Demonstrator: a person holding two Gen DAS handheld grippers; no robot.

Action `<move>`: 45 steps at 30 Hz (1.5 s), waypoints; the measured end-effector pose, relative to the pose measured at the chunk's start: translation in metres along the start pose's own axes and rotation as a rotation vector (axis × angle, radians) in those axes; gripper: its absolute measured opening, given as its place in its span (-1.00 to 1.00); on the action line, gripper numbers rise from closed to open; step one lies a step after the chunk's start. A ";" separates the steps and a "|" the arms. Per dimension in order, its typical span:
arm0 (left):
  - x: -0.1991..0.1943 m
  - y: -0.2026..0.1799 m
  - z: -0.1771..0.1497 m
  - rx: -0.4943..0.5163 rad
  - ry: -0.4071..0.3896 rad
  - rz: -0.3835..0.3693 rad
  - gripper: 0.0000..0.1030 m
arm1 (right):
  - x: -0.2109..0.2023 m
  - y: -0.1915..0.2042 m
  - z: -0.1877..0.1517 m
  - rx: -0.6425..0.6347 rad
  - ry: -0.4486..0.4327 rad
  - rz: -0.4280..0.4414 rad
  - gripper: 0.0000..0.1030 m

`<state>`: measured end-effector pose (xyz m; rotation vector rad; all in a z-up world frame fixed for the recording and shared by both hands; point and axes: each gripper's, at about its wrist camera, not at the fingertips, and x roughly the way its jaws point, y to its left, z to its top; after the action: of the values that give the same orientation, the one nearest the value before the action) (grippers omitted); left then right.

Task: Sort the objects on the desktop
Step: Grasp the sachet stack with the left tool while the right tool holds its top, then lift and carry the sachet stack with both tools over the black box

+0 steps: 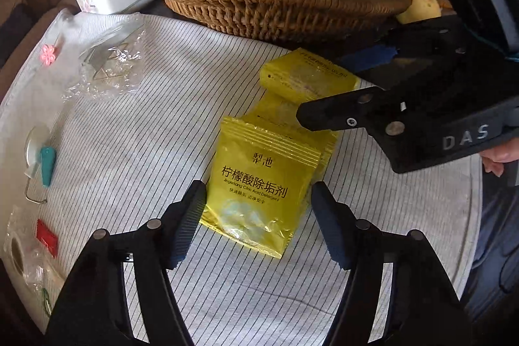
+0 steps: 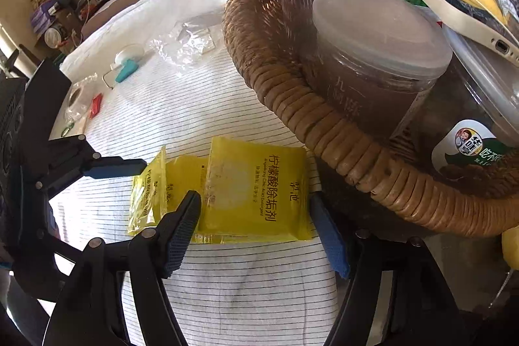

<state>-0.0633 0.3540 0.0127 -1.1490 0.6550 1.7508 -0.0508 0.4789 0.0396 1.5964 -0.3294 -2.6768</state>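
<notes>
so the flat yellow plastic detergent sachets [image 1: 259, 180] sit lengthwise mid-frame, nearest one right between the open left gripper [image 1: 258, 224] pads, right gripper [image 2: 256, 232] open too, straddling another

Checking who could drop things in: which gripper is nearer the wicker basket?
Right. The right gripper straddles a yellow packet beside the wicker basket; the left gripper sits farther back over another packet.
</notes>
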 end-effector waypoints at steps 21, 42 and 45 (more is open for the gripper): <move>-0.069 0.005 -0.153 -0.246 0.037 -0.020 0.26 | 0.023 0.163 -0.051 -0.293 0.078 0.172 0.54; -0.160 0.034 -0.186 -0.302 -0.055 0.091 0.01 | -0.035 0.249 -0.024 -0.380 -0.019 0.215 0.05; -0.199 0.052 -0.197 -0.296 -0.069 0.124 0.01 | -0.050 0.285 -0.013 -0.433 -0.054 0.224 0.05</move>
<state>0.0021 0.0932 0.1063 -1.2616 0.4427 2.0332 -0.0439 0.2039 0.1294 1.2799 0.0683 -2.4098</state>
